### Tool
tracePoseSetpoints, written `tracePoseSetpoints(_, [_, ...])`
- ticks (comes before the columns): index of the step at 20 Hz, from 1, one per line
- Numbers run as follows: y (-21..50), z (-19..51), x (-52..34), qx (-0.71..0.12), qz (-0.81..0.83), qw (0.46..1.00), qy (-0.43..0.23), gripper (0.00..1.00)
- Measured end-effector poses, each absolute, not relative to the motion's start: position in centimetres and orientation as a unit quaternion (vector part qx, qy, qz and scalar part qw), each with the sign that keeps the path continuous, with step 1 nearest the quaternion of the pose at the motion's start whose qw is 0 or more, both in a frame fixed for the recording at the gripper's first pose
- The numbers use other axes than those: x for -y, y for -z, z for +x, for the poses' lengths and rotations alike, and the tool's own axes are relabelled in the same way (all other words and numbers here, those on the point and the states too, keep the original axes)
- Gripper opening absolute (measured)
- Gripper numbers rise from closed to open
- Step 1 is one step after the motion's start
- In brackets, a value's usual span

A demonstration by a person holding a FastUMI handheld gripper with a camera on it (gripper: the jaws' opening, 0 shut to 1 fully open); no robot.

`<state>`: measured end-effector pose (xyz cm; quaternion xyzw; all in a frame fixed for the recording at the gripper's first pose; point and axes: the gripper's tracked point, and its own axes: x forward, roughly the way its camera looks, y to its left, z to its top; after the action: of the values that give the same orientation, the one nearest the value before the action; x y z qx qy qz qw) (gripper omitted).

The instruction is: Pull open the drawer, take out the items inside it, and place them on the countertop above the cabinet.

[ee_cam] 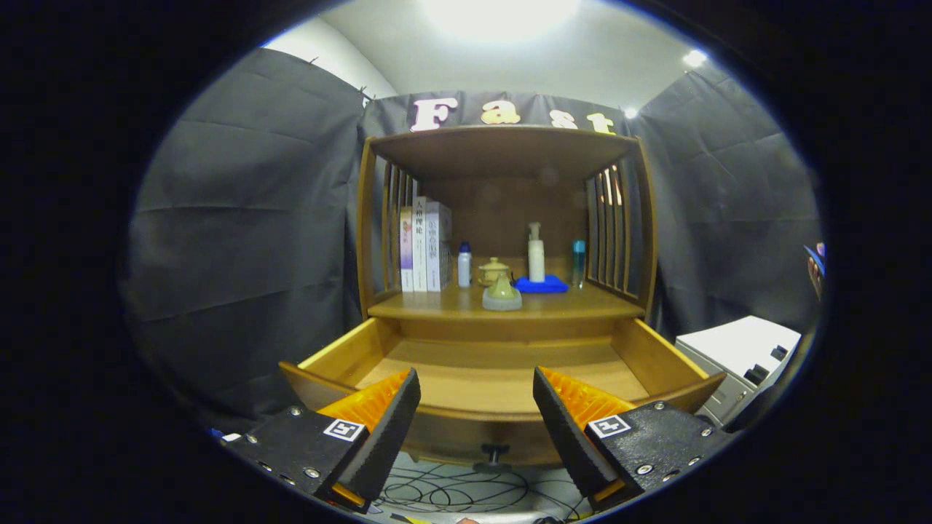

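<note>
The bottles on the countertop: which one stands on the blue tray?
The tall white pump bottle stands on the blue tray. The small white bottle and the teal bottle stand on bare wood either side.

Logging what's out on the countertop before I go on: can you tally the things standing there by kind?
Books: 3
Bottles: 3, a small white one, a pump bottle, a teal one
Lidded pot: 1
Green cone-shaped piece: 1
Blue tray: 1
Total: 9
The gripper has its jaws open over the pulled-out drawer.
</note>
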<state>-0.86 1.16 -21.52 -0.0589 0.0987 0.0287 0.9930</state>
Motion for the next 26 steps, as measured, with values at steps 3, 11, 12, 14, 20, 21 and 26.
tracePoseSetpoints(3, [23.9,-1.8,0.2,-0.116,-0.061,0.991,-0.01,0.96])
tracePoseSetpoints(11, [28.1,-1.5,1.9,-0.141,-0.045,0.989,0.021,0.96])
tracePoseSetpoints(12, [28.1,-1.2,2.1,-0.138,-0.042,0.989,0.026,0.96])
tracePoseSetpoints(14, [28.4,-0.4,2.3,-0.135,-0.03,0.99,0.03,0.96])
tracePoseSetpoints(20, [28.9,0.4,2.7,-0.144,0.006,0.989,0.038,0.96])
tracePoseSetpoints(21, [29.1,0.5,2.6,-0.149,0.006,0.988,0.036,0.96])
tracePoseSetpoints(26, [29.6,2.2,1.9,-0.161,0.0,0.987,0.012,0.96])
